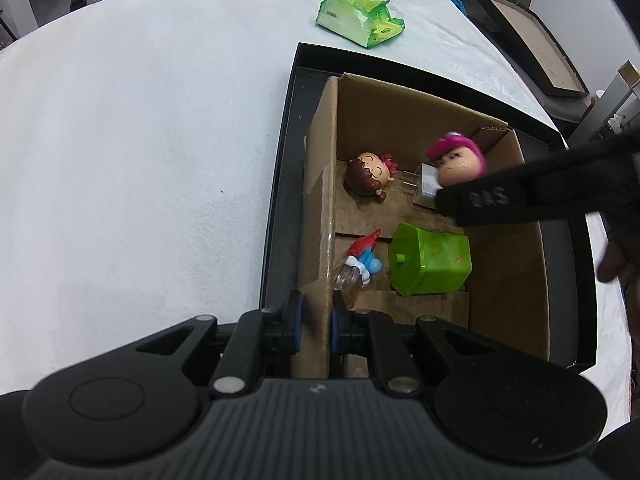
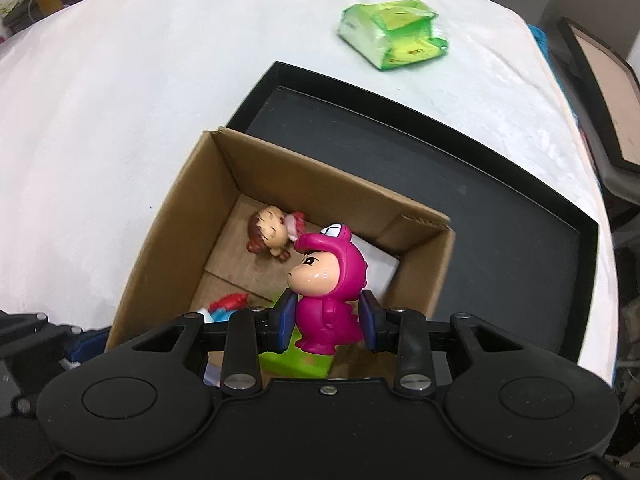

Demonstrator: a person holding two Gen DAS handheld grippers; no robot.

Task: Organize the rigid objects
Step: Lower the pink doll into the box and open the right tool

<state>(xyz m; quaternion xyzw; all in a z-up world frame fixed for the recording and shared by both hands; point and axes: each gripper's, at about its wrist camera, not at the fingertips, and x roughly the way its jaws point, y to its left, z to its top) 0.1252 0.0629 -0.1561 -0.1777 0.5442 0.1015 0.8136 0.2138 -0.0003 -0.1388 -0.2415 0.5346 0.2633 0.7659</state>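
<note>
The tabletop (image 1: 120,128), under a white cloth, carried everything. On it sat a black tray (image 2: 500,216), and in the tray's near left corner stood the open carton (image 1: 400,108), the landmark for the rest. A green pack (image 1: 360,16) lay on the cloth well beyond the carton, apart from the tray.

Inside the carton, a green box (image 1: 430,264) lay on its side on the floor near the front. A brown-haired doll (image 1: 368,174) lay toward the back left corner, and a white plug (image 1: 426,190) lay just right of it. A red-and-blue figure (image 1: 366,256) lay against the left wall, touching a small clear jar (image 1: 348,280).

The left claw (image 1: 314,320) was pinched shut on the carton's left wall near its front end, one blue pad on each face of the cardboard.

The right claw (image 2: 326,320) was closed on a pink figure (image 2: 332,292), pads pressed to its body, holding it upright above the carton's interior, over the green box and clear of the floor.
</note>
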